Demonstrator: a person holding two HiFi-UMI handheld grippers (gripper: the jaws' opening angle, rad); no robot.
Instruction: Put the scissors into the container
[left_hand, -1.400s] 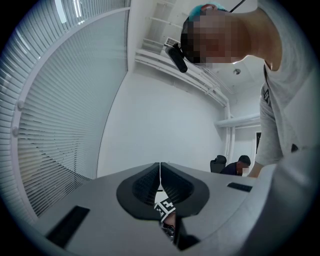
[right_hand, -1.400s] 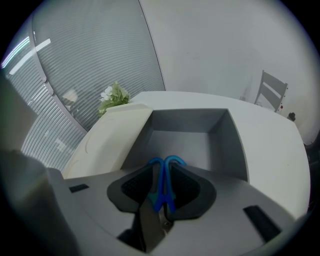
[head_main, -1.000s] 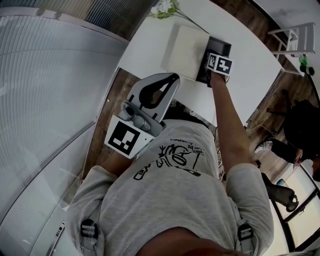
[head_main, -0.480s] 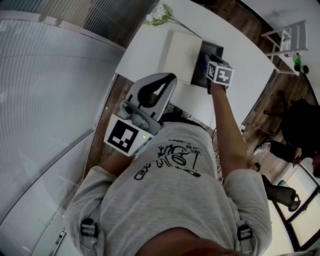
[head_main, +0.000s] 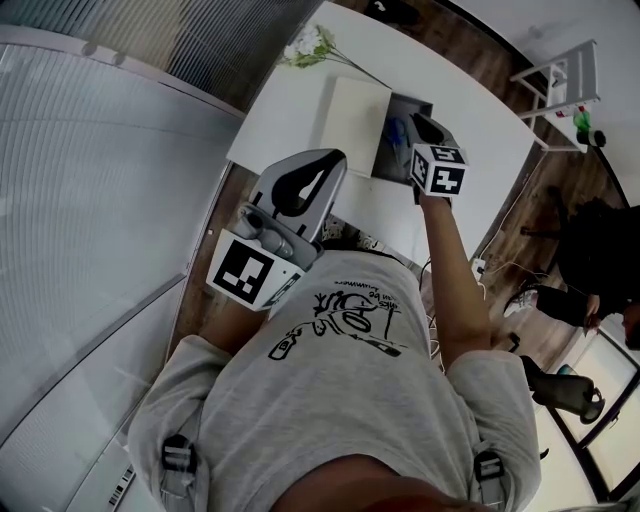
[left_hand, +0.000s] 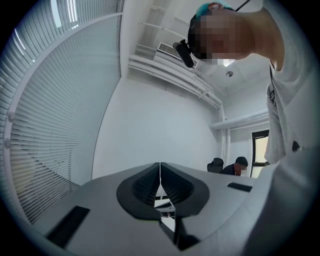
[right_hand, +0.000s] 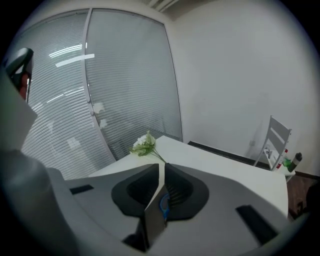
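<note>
Closing round scissors (right_hand: 164, 204) btw jaws: R gripper (right_hand: 161, 167)

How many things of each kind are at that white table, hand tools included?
Grippers: 2, left gripper and right gripper, whose jaws have just been closing on the scissors
Scissors: 1
Dark container: 1
Pale box: 1
Flower sprig: 1
Total: 6

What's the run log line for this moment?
right gripper: jaws just closing, shut on blue-handled metal scissors | left gripper: shut, empty
</note>
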